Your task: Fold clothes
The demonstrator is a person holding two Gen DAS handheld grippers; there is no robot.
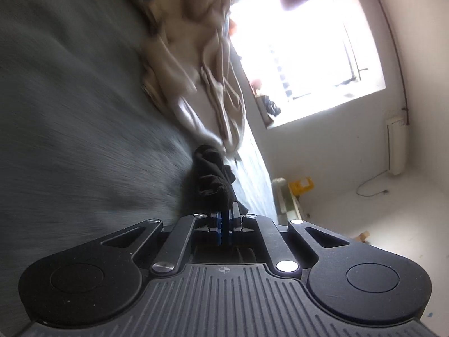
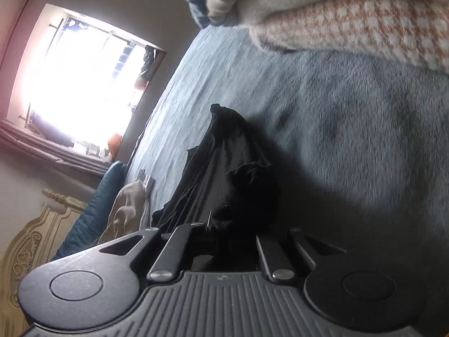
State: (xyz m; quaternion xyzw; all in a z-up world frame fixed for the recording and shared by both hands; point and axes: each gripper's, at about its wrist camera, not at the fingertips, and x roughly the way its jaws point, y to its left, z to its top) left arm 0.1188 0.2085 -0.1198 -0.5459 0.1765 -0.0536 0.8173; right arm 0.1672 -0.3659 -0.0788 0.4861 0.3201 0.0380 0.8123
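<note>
pick-up step: black garment pinched at two points

we find the left gripper (image 1: 224,219) and right gripper (image 2: 221,224) each clamped on the black garment (image 2: 224,163), bunched and creased on the grey bedspread (image 2: 350,140). next, we judge, lift and spread it flat. beige clothes (image 1: 190,64) lie at 12 o'clock.
</note>
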